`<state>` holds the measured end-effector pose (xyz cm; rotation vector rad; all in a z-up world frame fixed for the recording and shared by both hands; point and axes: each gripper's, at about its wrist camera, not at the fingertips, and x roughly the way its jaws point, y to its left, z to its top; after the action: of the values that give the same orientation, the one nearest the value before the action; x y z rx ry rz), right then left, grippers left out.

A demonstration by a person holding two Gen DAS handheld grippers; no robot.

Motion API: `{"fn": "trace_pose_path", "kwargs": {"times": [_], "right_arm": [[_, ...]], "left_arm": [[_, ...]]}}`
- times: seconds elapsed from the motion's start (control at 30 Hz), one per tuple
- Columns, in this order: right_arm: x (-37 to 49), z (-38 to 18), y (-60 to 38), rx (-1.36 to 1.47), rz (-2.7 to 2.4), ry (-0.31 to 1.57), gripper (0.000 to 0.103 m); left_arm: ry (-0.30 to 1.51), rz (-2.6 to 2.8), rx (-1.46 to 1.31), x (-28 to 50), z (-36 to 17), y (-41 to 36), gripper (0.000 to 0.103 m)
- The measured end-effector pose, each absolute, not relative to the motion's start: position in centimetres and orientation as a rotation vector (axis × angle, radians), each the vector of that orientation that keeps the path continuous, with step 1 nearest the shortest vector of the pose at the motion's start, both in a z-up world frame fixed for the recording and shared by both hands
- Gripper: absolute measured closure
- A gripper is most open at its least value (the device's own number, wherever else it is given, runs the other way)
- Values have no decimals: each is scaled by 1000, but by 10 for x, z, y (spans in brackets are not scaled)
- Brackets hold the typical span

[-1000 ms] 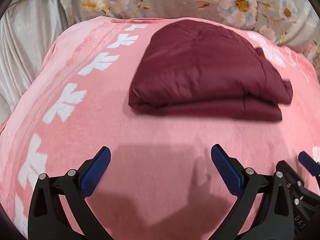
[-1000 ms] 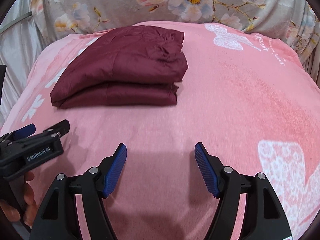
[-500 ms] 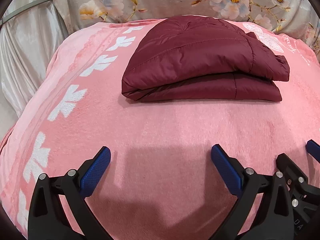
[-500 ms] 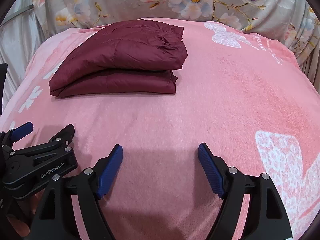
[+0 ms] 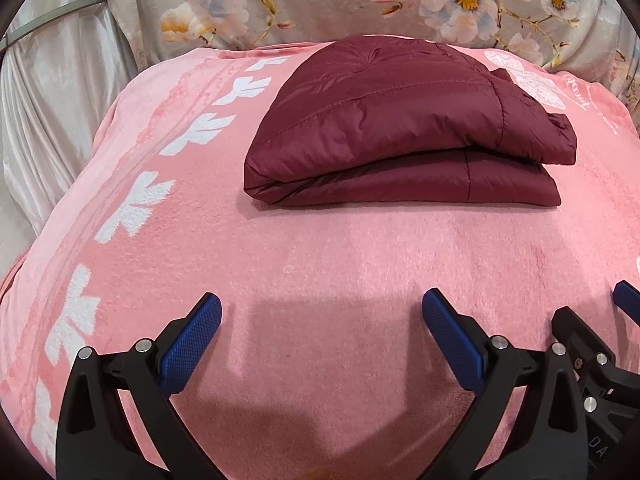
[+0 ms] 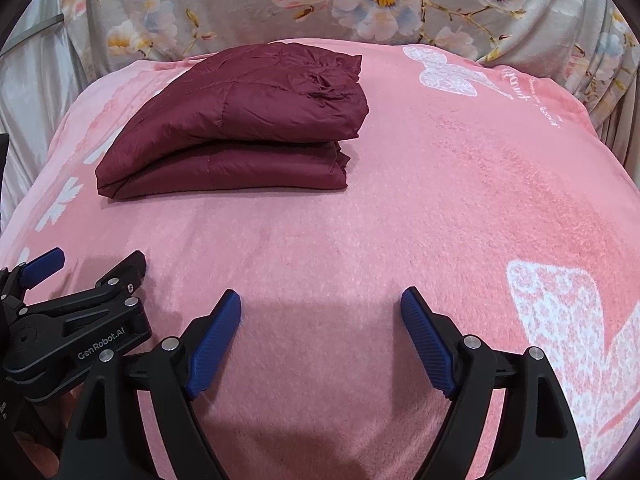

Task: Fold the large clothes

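Note:
A dark red quilted jacket (image 5: 404,128) lies folded in a thick stack on the pink blanket (image 5: 320,264), toward its far side. It also shows in the right wrist view (image 6: 240,128), to the left of centre. My left gripper (image 5: 320,312) is open and empty, low over the blanket, well short of the jacket. My right gripper (image 6: 320,308) is open and empty, at the same distance. The left gripper's body shows in the right wrist view (image 6: 72,320) at the lower left.
A grey floral cloth (image 5: 360,0) hangs behind the blanket. A pale satin curtain (image 5: 52,100) hangs at the left. The blanket has white leaf prints (image 5: 136,208) along its left side and a white butterfly print (image 6: 568,320) at the right.
Both grippers have drawn back and lifted a little, so the jacket sits farther off and higher in both views. The jaws stay open. The jacket has not moved.

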<state>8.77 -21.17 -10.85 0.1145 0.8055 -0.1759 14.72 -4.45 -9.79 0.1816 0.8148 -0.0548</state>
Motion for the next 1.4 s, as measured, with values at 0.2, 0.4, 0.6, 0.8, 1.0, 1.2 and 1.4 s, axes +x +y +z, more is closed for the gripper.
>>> {"fn": "trace_pose_path", "kwargs": {"times": [0.2,0.4,0.6,0.8,1.0,1.2,1.4], "right_arm": [[85,-107,-214,125,-173,791,20],[85,-106,-213,120,-180,786,19],[82,-105,-213,116,-184,777,19],[82,-104,-210,96,-187,775,19],[82,-103,-209,91,-192,771,19],[81,-103,-207,86,-196,768,19],[81,-103,-208,86,-196,767,19]], "left_arm": [[804,-51,174,145,-96,-44,5],[800,-50,174,145,-96,-44,5],[794,-50,177,144,-94,-45,5],[784,-52,184,143,-93,-46,5],[773,-54,192,140,-92,-49,5],[762,-57,209,138,-92,-52,5],[760,-55,212,138,-92,-52,5]]}}
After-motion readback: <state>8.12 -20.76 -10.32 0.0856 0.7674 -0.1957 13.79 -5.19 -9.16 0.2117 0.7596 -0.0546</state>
